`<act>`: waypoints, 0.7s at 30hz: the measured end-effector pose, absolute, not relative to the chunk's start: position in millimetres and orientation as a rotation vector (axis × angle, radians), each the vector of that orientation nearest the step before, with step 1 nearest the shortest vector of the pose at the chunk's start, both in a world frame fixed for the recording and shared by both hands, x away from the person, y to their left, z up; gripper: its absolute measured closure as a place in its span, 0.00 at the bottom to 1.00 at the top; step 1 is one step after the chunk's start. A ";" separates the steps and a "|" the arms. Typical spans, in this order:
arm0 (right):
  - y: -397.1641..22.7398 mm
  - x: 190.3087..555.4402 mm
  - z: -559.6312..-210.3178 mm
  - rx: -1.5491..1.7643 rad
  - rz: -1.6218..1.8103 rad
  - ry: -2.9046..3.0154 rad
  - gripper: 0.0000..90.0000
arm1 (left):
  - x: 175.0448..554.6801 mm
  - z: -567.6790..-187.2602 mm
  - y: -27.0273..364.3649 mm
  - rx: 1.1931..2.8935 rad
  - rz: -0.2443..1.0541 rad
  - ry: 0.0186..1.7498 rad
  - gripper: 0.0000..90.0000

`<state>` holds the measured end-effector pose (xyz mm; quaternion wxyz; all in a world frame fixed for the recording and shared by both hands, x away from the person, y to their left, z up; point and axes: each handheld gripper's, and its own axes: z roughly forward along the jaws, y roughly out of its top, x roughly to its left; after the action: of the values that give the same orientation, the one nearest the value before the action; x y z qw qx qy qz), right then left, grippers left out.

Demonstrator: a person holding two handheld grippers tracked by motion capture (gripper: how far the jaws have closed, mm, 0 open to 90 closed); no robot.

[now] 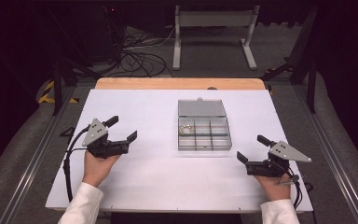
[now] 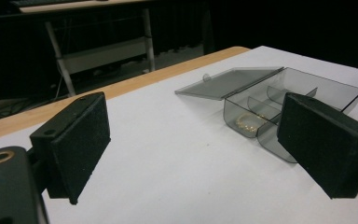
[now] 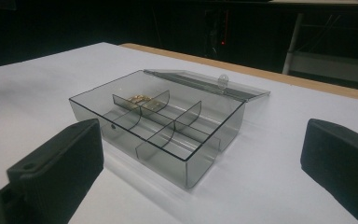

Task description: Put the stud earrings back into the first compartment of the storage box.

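Observation:
A clear grey compartment box [image 1: 204, 133] sits on the white table [image 1: 149, 177], right of centre, its lid [image 1: 201, 108] folded open flat behind it. A small gold item [image 1: 185, 128] lies in the far-left compartment; the other compartments look bare. My left gripper [image 1: 121, 129] rests open on the table to the box's left, nothing between its jaws. My right gripper [image 1: 252, 148] stands open near the box's front right corner, also holding nothing. The left gripper view shows the box [image 2: 303, 88] and gold item [image 2: 249, 120] ahead; the right gripper view shows the box [image 3: 168, 121] close in front.
A wooden strip [image 1: 179, 84] runs along the table's far edge. Beyond it on the floor stand a grey metal frame [image 1: 214, 28] and tangled cables [image 1: 140, 56]. White sleeves come in at the bottom. Bare white surface lies between the grippers.

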<state>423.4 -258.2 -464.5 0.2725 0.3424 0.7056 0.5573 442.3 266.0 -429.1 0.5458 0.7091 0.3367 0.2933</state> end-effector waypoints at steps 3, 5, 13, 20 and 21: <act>-258.2 423.3 -464.4 0.916 1.498 1.897 0.00 | 436.7 -431.4 273.0 1.662 0.704 0.811 0.12; -257.8 422.9 -464.3 0.914 1.503 1.899 0.00 | 432.0 -433.7 277.3 1.649 0.712 0.812 0.12; -259.5 421.4 -462.8 0.902 1.519 1.875 0.00 | 417.8 -445.9 294.0 1.634 0.727 0.834 0.11; -258.6 421.5 -463.3 0.901 1.513 1.881 0.00 | 413.0 -456.0 305.3 1.647 0.722 0.854 0.11; -258.7 421.3 -463.2 0.901 1.514 1.880 0.00 | 412.5 -457.6 305.7 1.646 0.723 0.855 0.11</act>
<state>421.3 -258.7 -463.2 0.2790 0.3359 0.7007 0.5642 412.5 305.7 -457.6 0.5439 0.6938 0.3605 0.3047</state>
